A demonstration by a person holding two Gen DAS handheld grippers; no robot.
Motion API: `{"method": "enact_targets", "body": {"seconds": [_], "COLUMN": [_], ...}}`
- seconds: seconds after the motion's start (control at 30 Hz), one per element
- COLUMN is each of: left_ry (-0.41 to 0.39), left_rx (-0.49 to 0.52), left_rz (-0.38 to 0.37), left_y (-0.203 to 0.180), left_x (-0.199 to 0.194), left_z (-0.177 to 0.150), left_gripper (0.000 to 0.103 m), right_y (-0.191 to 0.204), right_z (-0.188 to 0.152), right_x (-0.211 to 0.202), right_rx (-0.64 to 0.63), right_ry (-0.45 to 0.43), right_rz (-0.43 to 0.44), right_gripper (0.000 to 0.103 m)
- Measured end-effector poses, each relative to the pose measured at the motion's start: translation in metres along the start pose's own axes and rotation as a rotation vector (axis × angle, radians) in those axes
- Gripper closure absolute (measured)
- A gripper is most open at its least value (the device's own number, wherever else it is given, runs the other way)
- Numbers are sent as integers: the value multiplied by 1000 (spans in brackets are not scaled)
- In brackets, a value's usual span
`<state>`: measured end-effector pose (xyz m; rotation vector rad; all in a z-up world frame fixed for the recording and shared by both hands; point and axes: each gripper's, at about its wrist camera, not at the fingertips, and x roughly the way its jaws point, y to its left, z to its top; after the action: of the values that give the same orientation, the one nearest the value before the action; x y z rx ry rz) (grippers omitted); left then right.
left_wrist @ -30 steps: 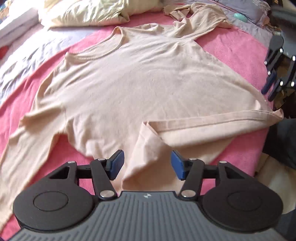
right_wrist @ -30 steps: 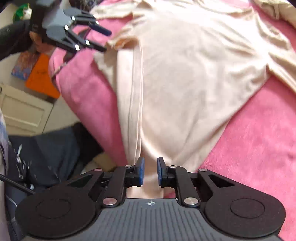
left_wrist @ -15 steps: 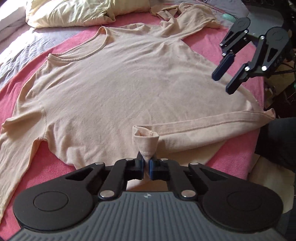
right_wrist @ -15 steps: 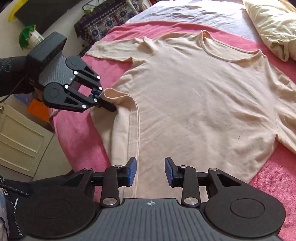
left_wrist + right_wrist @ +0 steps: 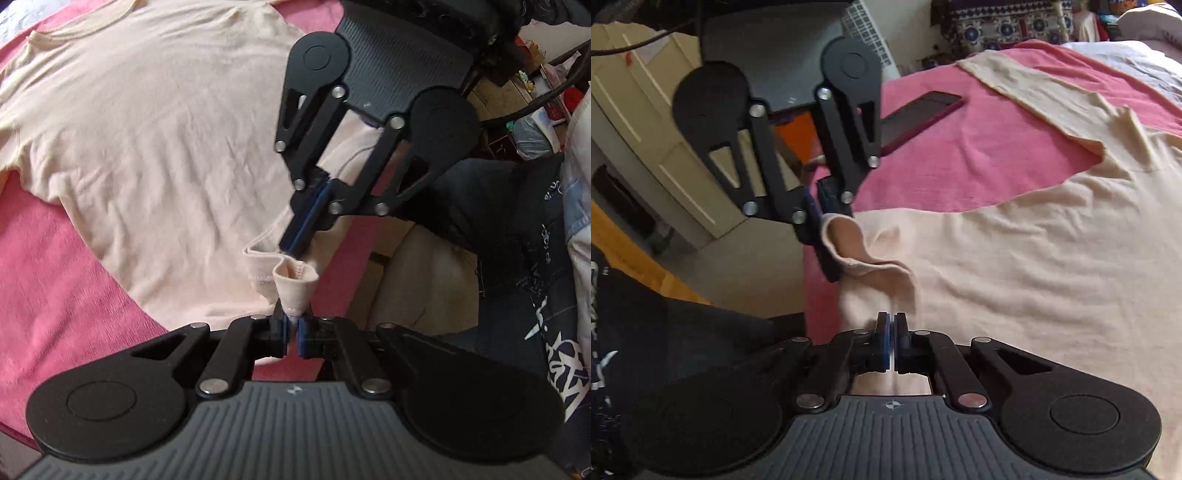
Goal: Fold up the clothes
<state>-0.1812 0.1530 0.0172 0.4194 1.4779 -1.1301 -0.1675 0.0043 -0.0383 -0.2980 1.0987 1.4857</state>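
Shirt (image 5: 155, 140) lies spread on the pink blanket (image 5: 48, 295), both grippers clamped on its hem.

Peach, long-sleeved, it covers most of the blanket, neckline at the far end from the grippers. Left gripper (image 5: 291, 334) has its jaws pressed together on a bunched cone of hem fabric, lifted just off the blanket at its near edge. Right gripper (image 5: 894, 345) has just been closing; its jaws now pinch the same hem just beside the left one (a short raised fold of cloth runs between the two). A dark phone (image 5: 919, 114) rests on the blanket, apart from the shirt, near one sleeve (image 5: 1034, 92).
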Motion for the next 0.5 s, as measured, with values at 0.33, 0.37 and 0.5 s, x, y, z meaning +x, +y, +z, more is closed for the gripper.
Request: {"method": "enact_targets", "body": {"seconds": [0.33,0.37,0.5], "left_ry": [109,114,135], "left_rx": [-10,-2,32], "left_rz": [50,51,57], "left_y": [0,0,-4], "left_x": [45,46,49], "left_z": [-29,-29,-25], "left_gripper": [101,101,101], "right_y": [9,-1,-19], "right_z": [-14,-13,-23], "right_x": [-18,-22,-4], "right_rx": [223,250,262], "right_ry": [-131,-151,-19], "right_rz": [-20,-80,-190], "right_gripper": [93,90,83]}}
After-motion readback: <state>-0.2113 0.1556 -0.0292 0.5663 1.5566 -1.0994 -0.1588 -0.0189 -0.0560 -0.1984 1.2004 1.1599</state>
